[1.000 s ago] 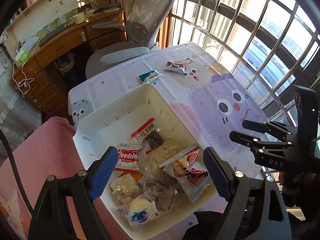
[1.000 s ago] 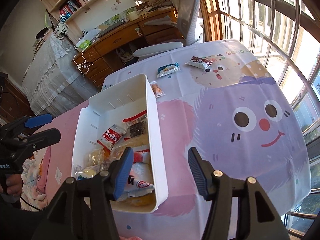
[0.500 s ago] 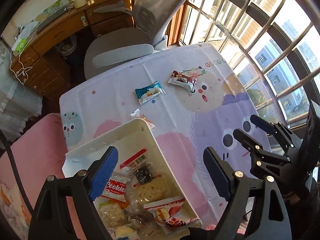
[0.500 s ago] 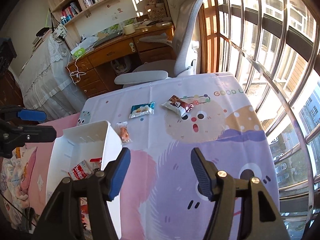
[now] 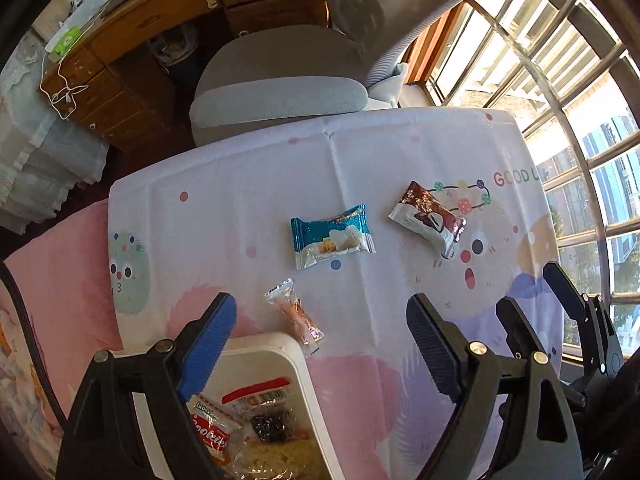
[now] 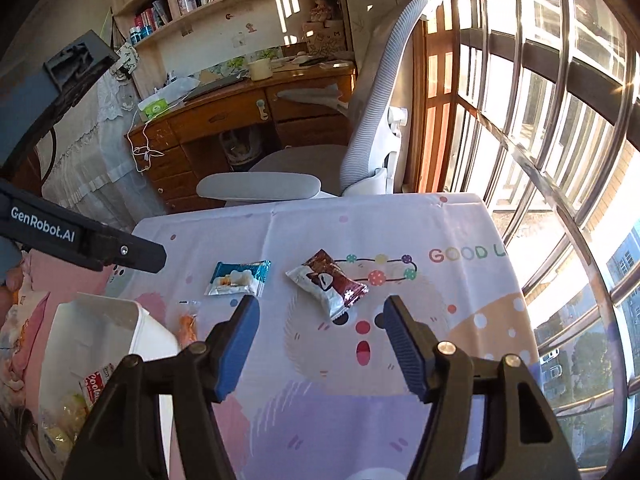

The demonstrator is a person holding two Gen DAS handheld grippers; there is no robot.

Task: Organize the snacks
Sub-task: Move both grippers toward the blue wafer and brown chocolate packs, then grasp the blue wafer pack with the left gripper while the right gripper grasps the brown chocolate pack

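- Right tongs [image 6: 320, 344] hang wide open and empty above the cartoon-print tabletop [image 6: 460, 300].
- A brown-and-white snack packet [image 6: 326, 282] lies flat just beyond their tips, nearly centred, its long axis running far-left to near-right.
- Left tongs [image 5: 320, 344] are open and empty too, over the white bin's [image 5: 280, 346] far rim.
- A small clear packet [image 5: 296, 316] lies beside that rim, a blue packet [image 5: 332, 236] farther out.
- The right tongs seem nearer the brown packet.

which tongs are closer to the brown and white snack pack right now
Right. The right tongs hang open just short of the brown and white snack pack, which sits framed between their tips. The left tongs are open over the white bin's far corner, with the blue packet nearer.
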